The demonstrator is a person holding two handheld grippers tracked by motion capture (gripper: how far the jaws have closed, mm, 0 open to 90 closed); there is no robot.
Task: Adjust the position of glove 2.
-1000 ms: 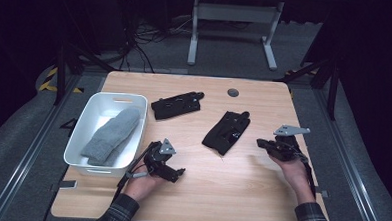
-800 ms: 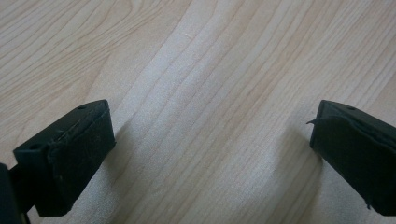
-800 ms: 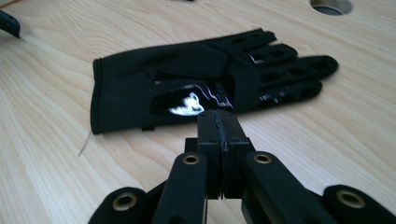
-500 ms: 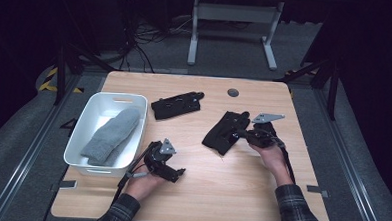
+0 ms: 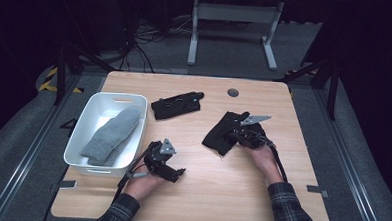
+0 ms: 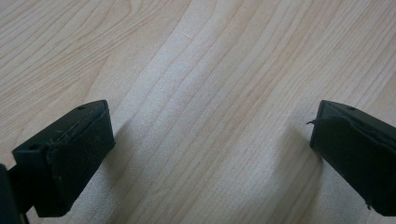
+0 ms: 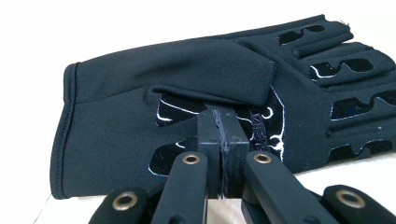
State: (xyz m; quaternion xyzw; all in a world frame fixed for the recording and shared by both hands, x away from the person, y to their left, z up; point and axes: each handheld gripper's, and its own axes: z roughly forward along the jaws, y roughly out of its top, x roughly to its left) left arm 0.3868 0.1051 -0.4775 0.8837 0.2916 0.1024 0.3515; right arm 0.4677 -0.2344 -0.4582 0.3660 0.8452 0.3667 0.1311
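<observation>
I take the work to be clearing the gloves into the white bin (image 5: 83,135) at the left edge of the table (image 5: 260,193), and it looks about a third done: a grey mitten (image 5: 110,136) already lies inside the bin, while two black gloves are outside it. One black glove (image 5: 176,105) lies flat just to the right of the bin's far corner, untouched. The other, the nearer black glove (image 7: 196,93), sits well to the right of the bin, and that is the one I am working on. My right gripper (image 7: 223,135) has its jaws pressed together with no gap showing, their tips right at the glove's palm, below a folded-over flap of the cuff; seen from above, this gripper (image 5: 243,136) lies at the glove's near right edge. I cannot tell whether any fabric is pinched between the pads or whether the closed tips merely rest against the cloth. My left gripper (image 5: 164,161) rests on the table just beside the bin's near right corner, its jaws spread wide with only bare wood (image 6: 201,93) between them, holding nothing. Left to do, I judge: get a sure grip on this glove, carry it over to the bin, then the same for the other.
</observation>
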